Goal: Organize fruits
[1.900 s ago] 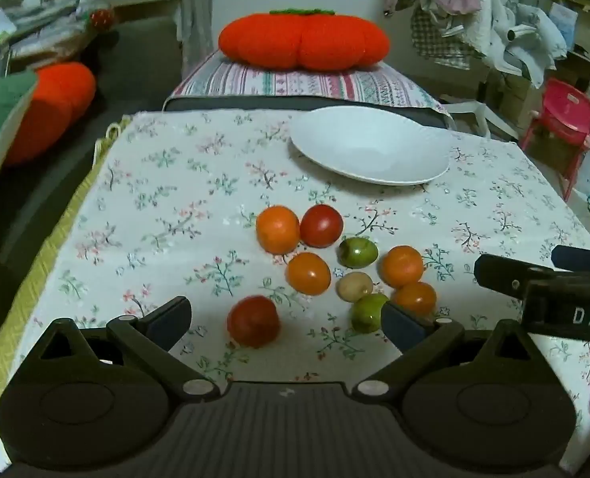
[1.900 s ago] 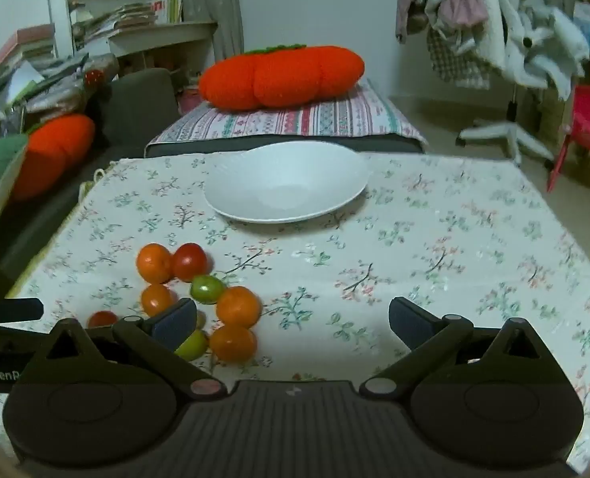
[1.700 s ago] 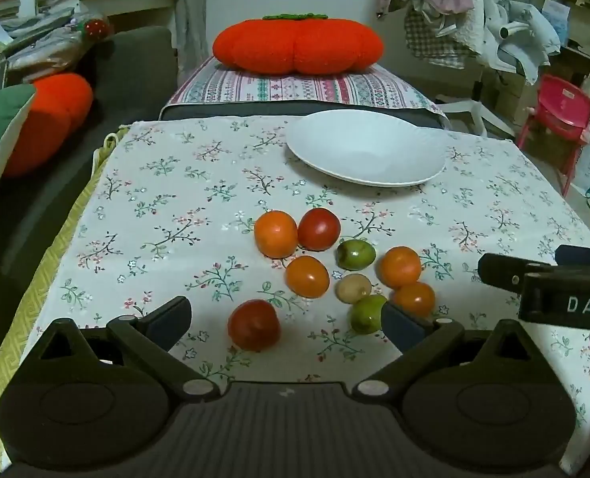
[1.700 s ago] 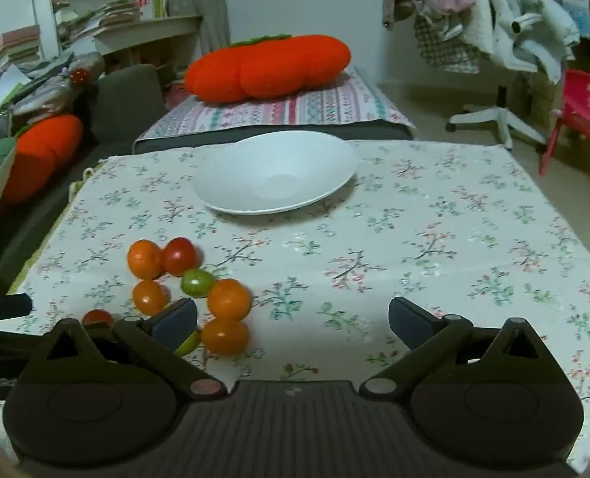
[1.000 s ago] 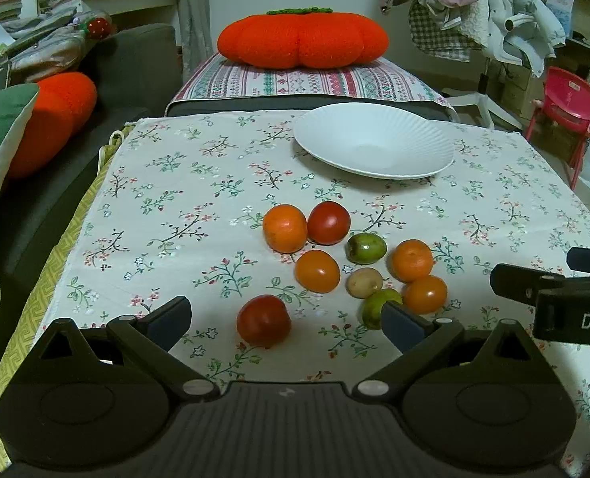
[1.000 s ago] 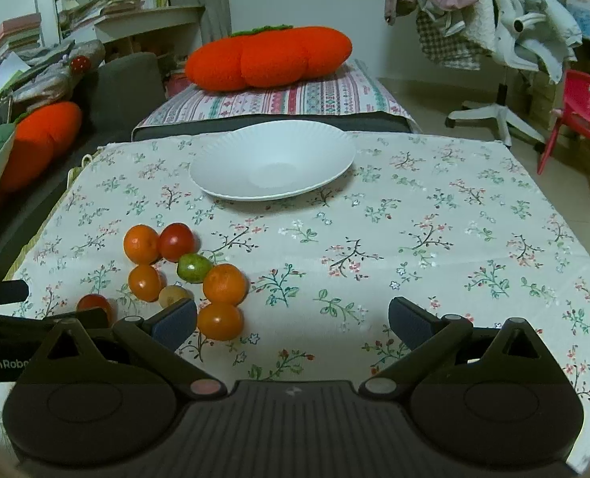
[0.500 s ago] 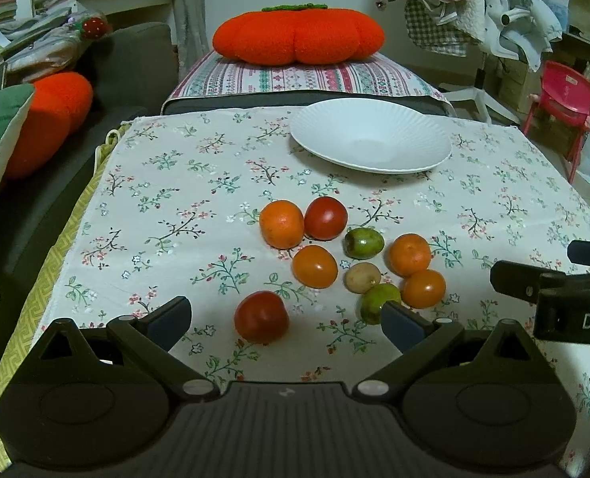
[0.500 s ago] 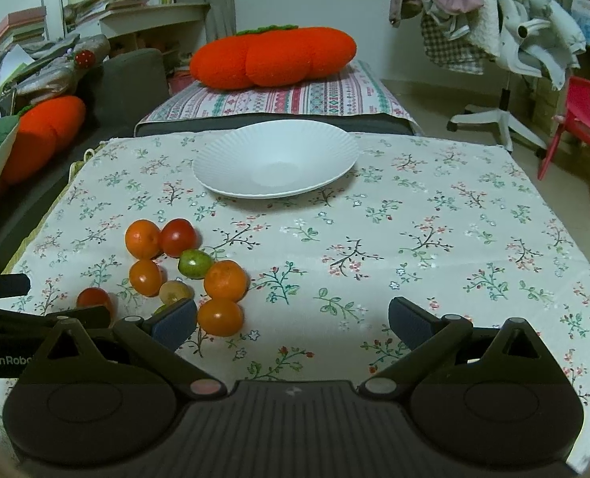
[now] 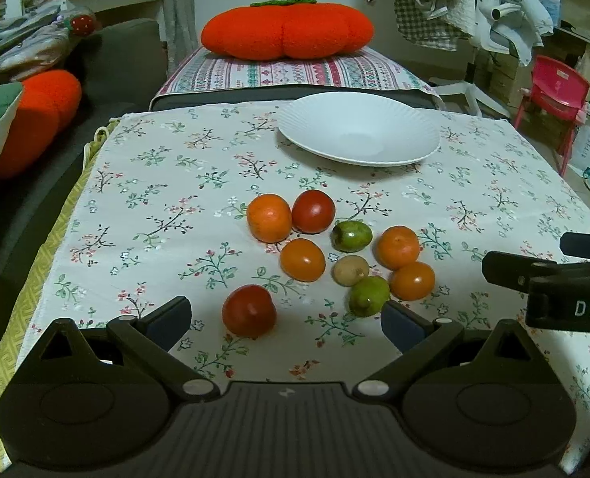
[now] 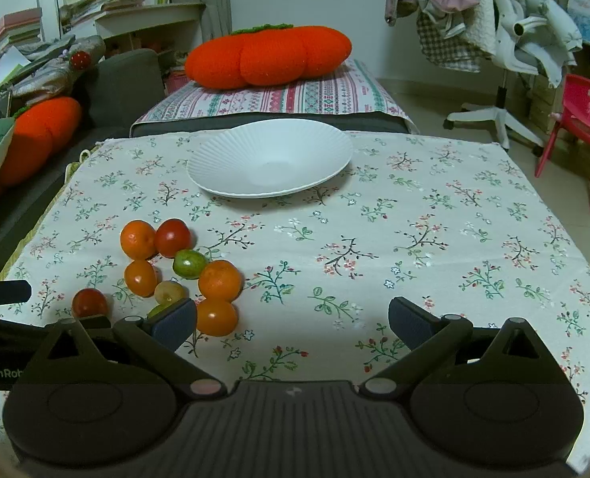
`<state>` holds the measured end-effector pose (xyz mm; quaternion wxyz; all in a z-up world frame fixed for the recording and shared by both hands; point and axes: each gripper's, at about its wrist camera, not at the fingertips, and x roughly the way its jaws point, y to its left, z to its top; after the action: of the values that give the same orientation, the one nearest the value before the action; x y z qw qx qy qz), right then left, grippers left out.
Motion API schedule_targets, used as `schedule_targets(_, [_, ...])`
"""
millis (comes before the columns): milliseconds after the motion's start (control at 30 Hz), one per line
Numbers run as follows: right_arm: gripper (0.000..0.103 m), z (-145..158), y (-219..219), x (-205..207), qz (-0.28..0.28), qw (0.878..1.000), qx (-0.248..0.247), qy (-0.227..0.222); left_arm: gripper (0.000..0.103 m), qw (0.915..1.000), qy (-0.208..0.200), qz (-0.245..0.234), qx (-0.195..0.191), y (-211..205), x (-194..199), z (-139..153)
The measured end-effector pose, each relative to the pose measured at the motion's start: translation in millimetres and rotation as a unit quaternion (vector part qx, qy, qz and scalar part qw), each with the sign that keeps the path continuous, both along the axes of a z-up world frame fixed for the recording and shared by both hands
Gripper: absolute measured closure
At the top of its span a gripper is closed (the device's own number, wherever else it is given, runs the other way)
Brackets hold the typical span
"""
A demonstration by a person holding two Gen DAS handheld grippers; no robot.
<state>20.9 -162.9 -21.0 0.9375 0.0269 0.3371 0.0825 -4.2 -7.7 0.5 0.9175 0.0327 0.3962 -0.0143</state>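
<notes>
Several small fruits lie in a loose cluster on the floral tablecloth [image 9: 155,207]: a red tomato [image 9: 249,310] nearest the left gripper, an orange [image 9: 269,218], a second red tomato [image 9: 313,211], green ones [image 9: 351,235] and orange ones [image 9: 411,280]. An empty white plate [image 9: 358,127] sits at the far side; it also shows in the right wrist view [image 10: 269,161]. My left gripper [image 9: 285,320] is open and empty just short of the red tomato. My right gripper [image 10: 293,324] is open and empty, with the cluster [image 10: 219,281] at its left finger.
A bed with an orange pumpkin cushion [image 9: 287,28] stands behind the table. A dark sofa with another orange cushion [image 9: 36,119] runs along the left. A red child's chair [image 10: 582,119] and a clothes-draped office chair [image 10: 494,32] stand at the right.
Both grippers have shifted only slightly over the table; the fruits and plate sit a little differently in view. Both stay open and empty.
</notes>
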Motion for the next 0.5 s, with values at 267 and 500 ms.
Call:
schedule_targets(267, [0.000,-2.6,1.4,0.9,0.004,1.000,-0.005,0.008,0.012,1.0000,0.006,-0.003,0.001,-1.8,0.2,-1.2])
schedule_targets(500, [0.000,-3.3,2.6,0.6,0.006,1.000,-0.009,0.011,0.012,0.9999,0.012,-0.004,0.002,-2.1,1.0,-2.8])
